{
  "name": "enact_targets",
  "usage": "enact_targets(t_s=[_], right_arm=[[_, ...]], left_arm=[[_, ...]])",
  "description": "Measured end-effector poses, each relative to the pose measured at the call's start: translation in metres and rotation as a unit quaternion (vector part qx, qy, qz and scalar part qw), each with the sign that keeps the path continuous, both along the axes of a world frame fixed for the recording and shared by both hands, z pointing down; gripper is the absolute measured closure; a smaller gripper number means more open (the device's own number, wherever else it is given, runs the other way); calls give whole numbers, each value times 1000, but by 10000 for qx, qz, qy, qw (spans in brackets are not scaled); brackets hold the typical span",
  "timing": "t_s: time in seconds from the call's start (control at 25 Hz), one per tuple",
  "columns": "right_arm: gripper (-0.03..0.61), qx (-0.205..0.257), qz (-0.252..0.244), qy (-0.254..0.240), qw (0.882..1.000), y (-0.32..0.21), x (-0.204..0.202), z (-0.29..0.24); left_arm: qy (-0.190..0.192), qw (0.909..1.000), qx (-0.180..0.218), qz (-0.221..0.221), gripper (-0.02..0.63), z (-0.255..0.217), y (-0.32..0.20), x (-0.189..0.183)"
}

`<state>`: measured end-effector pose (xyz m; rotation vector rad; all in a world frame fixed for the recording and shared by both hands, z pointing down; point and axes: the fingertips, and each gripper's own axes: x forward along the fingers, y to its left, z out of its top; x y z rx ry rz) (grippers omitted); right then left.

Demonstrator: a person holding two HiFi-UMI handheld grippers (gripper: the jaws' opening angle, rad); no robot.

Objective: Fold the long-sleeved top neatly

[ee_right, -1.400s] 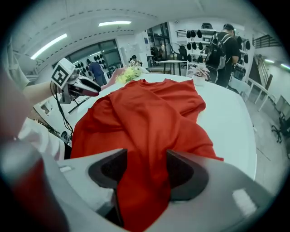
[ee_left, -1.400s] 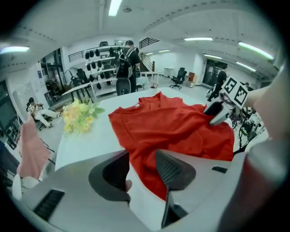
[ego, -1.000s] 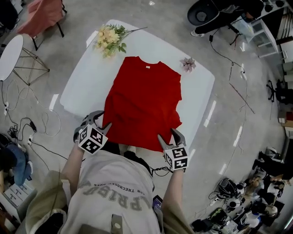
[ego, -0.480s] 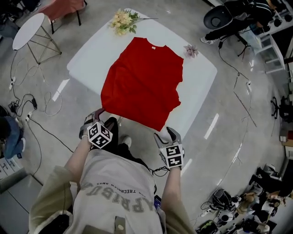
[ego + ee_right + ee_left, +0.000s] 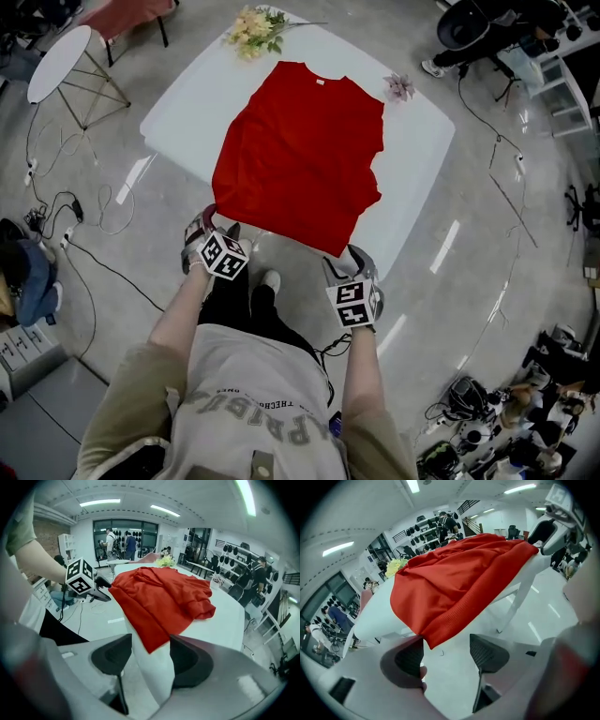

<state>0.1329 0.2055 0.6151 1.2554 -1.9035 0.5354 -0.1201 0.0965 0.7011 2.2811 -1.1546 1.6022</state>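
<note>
Hovering with released jaws at the near hem corners of the red long-sleeved top (image 5: 305, 150), left gripper (image 5: 214, 225) and right gripper (image 5: 351, 261) grasp nothing; an uneven pinch could drag it off the bench (image 5: 417, 159).

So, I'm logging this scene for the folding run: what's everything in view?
top: one, red, spread on the table, near hem over the edge
table: one, white, centre
flowers: one bunch, yellow, table's far edge
pink flower: one, table's far right
side table: one, white, round, far left
cables: several, dark, floor left
left gripper: one, grey, jaws apart, by top's near left corner
right gripper: one, grey, jaws apart, by near right corner
</note>
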Motion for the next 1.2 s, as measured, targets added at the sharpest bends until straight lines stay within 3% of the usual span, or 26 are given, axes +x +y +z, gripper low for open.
enact_targets(t_s=[0.12,0.24,0.32,0.36,0.56,0.76,0.96,1.2], right_arm=[[324,34,72,191,9998,-6,3,4],[336,78,148,300,9994,-6,6,8],[385,98,204,349,9991,-7,10,8],[401,109,231,342,9991,-7,12,8],[549,266,191,282,9991,-7,6,-3],[560,466,184,155,9986,8,5,-26],[561,371,-12,52,9993,35,8,-33],[561,449,-144,-149,9988,44,17,-47]], left_arm=[[204,9992,276,-205,321,-4,-13,0],[440,9969,608,-242,450,-18,-16,-5],[503,9952,841,-50,569,-30,-18,-9],[541,9943,917,72,584,-36,-19,-10],[877,9876,1250,368,591,-83,-24,-16],[1032,9774,1752,586,592,-140,-7,-20],[834,9840,1468,571,592,-134,29,-29],[832,9853,1435,402,592,-145,52,-25]])
